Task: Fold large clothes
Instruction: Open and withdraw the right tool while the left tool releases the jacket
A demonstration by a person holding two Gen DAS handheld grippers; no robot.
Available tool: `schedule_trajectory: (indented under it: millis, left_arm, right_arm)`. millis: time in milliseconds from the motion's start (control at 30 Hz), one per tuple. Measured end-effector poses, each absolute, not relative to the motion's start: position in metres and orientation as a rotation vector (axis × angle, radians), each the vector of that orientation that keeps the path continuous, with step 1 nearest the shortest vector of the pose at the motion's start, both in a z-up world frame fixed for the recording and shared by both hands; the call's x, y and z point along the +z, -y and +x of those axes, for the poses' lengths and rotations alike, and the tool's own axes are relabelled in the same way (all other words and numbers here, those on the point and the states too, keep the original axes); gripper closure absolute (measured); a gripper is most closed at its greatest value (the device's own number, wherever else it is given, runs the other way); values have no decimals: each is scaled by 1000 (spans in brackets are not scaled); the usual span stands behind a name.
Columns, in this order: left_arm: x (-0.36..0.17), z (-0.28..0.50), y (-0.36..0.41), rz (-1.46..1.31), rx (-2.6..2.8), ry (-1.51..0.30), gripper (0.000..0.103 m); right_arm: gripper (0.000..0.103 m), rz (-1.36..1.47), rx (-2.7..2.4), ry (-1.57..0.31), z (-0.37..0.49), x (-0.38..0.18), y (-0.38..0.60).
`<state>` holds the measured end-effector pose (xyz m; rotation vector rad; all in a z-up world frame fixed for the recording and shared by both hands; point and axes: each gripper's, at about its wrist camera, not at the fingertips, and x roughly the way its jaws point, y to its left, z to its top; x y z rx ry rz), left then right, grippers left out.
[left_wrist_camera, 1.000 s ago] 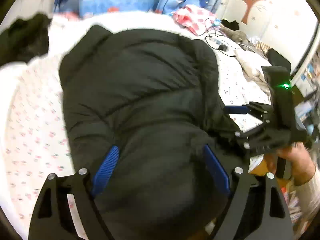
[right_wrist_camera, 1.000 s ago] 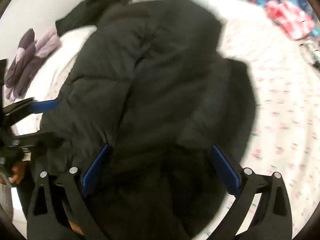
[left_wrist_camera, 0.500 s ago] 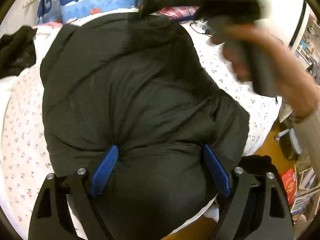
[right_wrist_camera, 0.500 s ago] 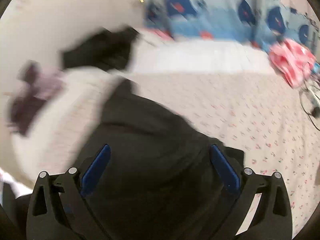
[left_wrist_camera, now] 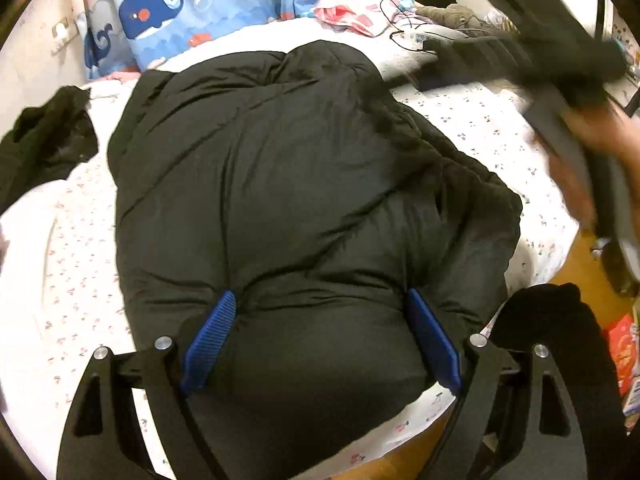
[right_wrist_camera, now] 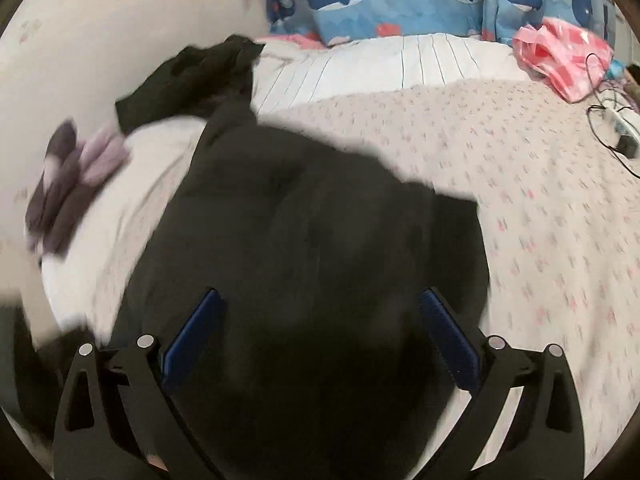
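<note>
Black puffer coat [left_wrist_camera: 288,200] bunched on floral bedsheet [right_wrist_camera: 540,216], whale pillows [right_wrist_camera: 384,0] behind

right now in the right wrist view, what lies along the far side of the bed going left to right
purple gloves → small black garment → whale pillows → pink checked cloth → power strip with cables

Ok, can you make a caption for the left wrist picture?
Open left tool pressing into a puffy black coat on the flowery bed, whale pillows behind.

Whale-print pillows [right_wrist_camera: 392,8] at the head of the bed [right_wrist_camera: 540,184], pink checked cloth [right_wrist_camera: 568,56] beside them, purple gloves [right_wrist_camera: 68,184] by its left edge.
</note>
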<state>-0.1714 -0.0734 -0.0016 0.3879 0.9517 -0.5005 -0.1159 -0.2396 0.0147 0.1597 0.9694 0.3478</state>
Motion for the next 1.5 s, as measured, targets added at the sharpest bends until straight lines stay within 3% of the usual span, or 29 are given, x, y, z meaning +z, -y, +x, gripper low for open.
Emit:
schedule_trajectory:
  millis: [167, 333, 433, 1033, 1500]
  left_arm:
    - [-2, -185, 80, 439, -447, -934, 20]
    - [11, -207, 81, 461, -390, -889, 20]
    - [14, -216, 79, 446, -367, -876, 20]
    - [64, -250, 50, 377, -253, -682, 20]
    - [74, -246, 48, 313, -181, -696, 13]
  right_arm:
    - [7, 278, 366, -1125, -127, -51, 249]
    - [7, 243, 332, -1048, -155, -14, 254]
    - [7, 164, 319, -1131, -156, -34, 249]
    - [7, 379, 293, -957, -135, 19, 273]
    - [7, 165, 210, -863, -179, 47, 226]
